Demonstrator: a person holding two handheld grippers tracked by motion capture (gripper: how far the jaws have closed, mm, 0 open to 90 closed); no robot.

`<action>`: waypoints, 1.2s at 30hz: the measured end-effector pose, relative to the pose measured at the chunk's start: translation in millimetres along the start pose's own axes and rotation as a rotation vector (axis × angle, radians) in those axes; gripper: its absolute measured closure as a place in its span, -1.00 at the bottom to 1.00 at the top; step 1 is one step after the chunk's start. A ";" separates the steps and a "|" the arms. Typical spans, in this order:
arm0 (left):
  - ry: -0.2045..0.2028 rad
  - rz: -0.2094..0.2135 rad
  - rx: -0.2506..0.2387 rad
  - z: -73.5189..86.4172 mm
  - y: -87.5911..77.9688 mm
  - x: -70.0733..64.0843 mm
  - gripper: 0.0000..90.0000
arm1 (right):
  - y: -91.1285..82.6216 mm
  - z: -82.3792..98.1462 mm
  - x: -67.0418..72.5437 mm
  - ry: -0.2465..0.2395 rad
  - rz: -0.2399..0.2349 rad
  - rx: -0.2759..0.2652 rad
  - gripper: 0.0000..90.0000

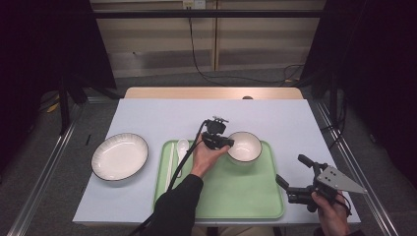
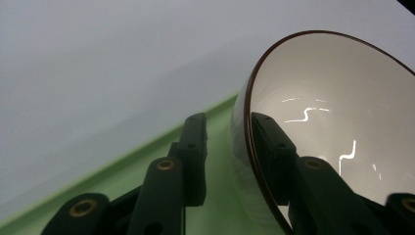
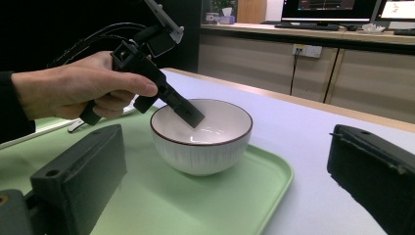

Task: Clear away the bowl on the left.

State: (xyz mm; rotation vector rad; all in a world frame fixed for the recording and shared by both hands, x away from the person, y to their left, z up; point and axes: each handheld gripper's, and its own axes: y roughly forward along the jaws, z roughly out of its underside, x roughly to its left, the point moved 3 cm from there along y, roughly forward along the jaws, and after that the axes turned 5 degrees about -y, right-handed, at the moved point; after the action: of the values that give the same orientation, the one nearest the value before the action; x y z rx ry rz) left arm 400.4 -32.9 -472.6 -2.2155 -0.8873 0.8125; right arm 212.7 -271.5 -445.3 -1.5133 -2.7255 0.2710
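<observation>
The left gripper (image 1: 231,143) straddles the near-left rim of the bowl (image 1: 247,145), one jaw inside, one outside. The bowl stands on the tray (image 1: 241,196). Left of that gripper lie a spoon (image 1: 182,146) and chopsticks (image 1: 170,164), with a plate (image 1: 119,156) farther left, off the tray. The right gripper (image 1: 291,174) hangs to its right, beyond the tray's edge.

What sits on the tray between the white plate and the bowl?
In the high view, chopsticks and a spoon lie between plate and bowl.

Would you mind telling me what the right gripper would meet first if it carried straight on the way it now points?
Probably the white bowl on the green tray: it sits centred between the right gripper and its open jaws, though depth is hard to judge.
</observation>
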 end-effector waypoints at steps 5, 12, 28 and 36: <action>0.018 -0.003 -0.032 -0.2 -8.7 3.8 0.16 | 0.0 -0.1 0.1 -0.002 -0.004 -0.002 -0.99; 0.057 -0.016 -0.090 -0.9 -37.4 7.9 -0.40 | 0.4 -0.4 -0.2 -0.009 0.000 0.000 -0.99; 0.019 -0.077 -0.266 20.3 -93.5 52.4 -0.91 | 1.8 -0.5 -0.2 -0.005 0.004 0.002 -0.99; -0.014 -0.130 -0.301 24.6 -115.9 72.0 -0.91 | 2.1 -0.7 -0.1 -0.005 0.005 0.000 -0.99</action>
State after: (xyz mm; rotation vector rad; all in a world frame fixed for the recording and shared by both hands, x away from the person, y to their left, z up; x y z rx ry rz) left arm 381.7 96.7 -427.1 -2.3777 -1.2138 0.6696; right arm 214.6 -270.4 -444.9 -1.5213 -2.7260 0.2752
